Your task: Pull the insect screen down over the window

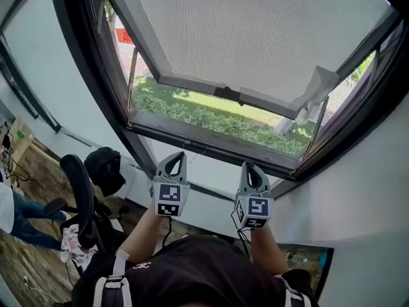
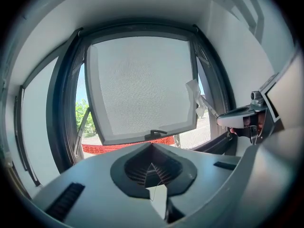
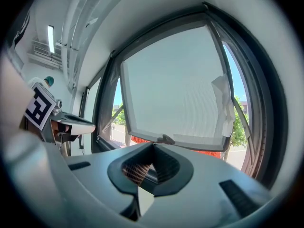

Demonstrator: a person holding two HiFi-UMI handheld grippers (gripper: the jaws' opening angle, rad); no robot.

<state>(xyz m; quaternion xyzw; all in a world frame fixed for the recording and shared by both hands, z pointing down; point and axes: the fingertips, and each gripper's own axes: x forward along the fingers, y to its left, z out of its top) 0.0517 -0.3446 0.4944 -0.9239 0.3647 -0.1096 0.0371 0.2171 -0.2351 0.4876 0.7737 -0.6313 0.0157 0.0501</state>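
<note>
The grey mesh insect screen (image 1: 255, 31) covers the upper part of the open window. Its bottom bar (image 1: 192, 86) carries a small dark handle (image 1: 229, 94), and hedge and grass show in the gap below it. My left gripper (image 1: 172, 160) and right gripper (image 1: 250, 169) point up side by side just below the window's lower frame (image 1: 211, 142), well short of the handle. Both are shut with nothing between their jaws. The left gripper view shows the screen (image 2: 142, 84), its handle (image 2: 156, 134) and the right gripper (image 2: 237, 118). The right gripper view shows the handle (image 3: 165, 139) ahead.
A crumpled white piece (image 1: 316, 91) hangs at the screen's right edge. A black office chair (image 1: 80, 197) and a black bag (image 1: 105, 165) stand to my left, with another person's legs (image 1: 22, 219) at the far left. White wall runs under the window.
</note>
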